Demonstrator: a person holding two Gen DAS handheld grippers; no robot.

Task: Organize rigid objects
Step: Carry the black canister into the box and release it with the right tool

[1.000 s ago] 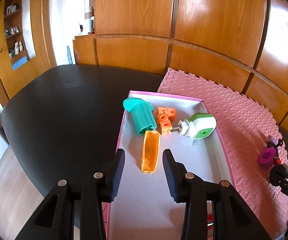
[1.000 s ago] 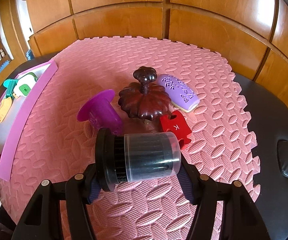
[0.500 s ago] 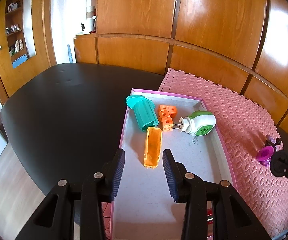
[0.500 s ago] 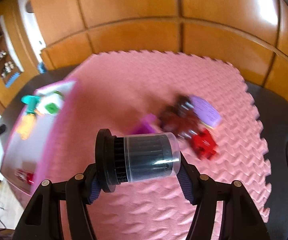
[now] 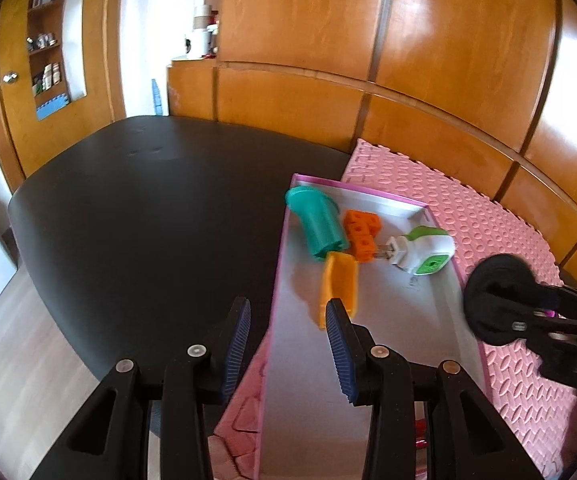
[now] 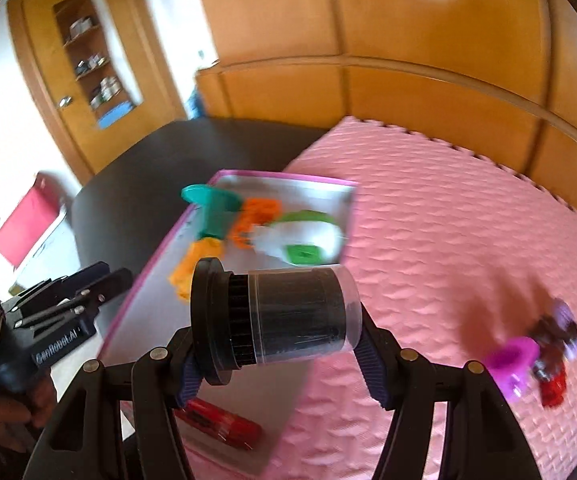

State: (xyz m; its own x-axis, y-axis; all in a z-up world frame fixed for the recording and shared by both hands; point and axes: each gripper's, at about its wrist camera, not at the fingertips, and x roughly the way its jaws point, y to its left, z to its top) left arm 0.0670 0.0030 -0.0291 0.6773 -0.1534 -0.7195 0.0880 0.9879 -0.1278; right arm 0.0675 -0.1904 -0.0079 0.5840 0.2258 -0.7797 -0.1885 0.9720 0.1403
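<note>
One pink foam mat (image 6: 440, 216), wood-panelled walls (image 5: 448, 60)

A: How is the left wrist view set?
B: Angled steeply down from near the pink-rimmed grey tray (image 5: 372, 364), black table beside it.
A: And the right wrist view?
B: Angled down over the pink foam mat (image 6: 448, 240); blurred. Tray (image 6: 160, 256) and mat (image 5: 500, 232) are shared.

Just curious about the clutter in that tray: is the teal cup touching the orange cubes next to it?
Cannot tell. In the left wrist view the teal cup and the orange cubes sit edge to edge with no clear gap; the right wrist view is too blurred to settle it.
</note>
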